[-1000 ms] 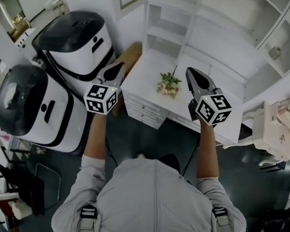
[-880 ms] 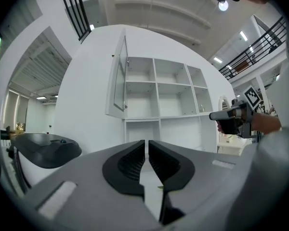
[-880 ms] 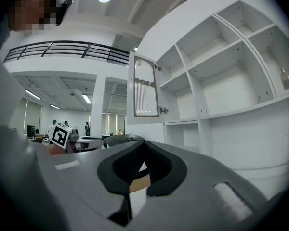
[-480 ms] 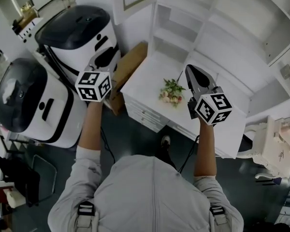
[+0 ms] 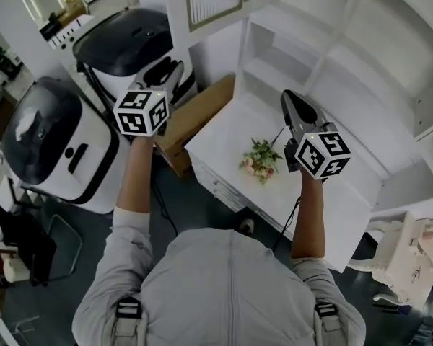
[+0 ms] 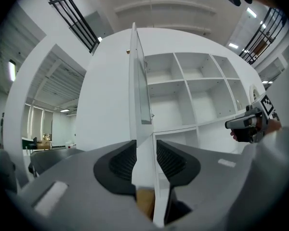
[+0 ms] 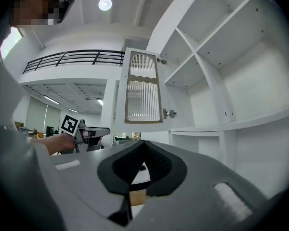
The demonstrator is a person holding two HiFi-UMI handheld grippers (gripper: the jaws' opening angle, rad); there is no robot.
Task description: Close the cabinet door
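Observation:
The cabinet door (image 5: 213,2), white-framed with ribbed glass, stands swung open at the top of the head view. In the left gripper view I see that door (image 6: 136,81) edge-on, straight ahead and some way off. My left gripper (image 5: 175,69) is held level below it; its jaws (image 6: 145,153) are opening and nothing is between them. My right gripper (image 5: 289,96) hovers over the white counter (image 5: 224,132), shut and empty; in its own view the fingertips (image 7: 143,142) meet, and the door (image 7: 142,88) faces it with a catch (image 7: 169,113) at its right edge.
Open white shelves (image 5: 325,56) fill the right. A small flower bunch (image 5: 260,158) lies on the counter. A cardboard box (image 5: 195,117) leans at the counter's left end. Two large black-and-white machines (image 5: 54,146) stand at the left.
Both grippers have moved left and toward the cabinet, the left one rising. The open door has come into the head view. The left jaws have parted.

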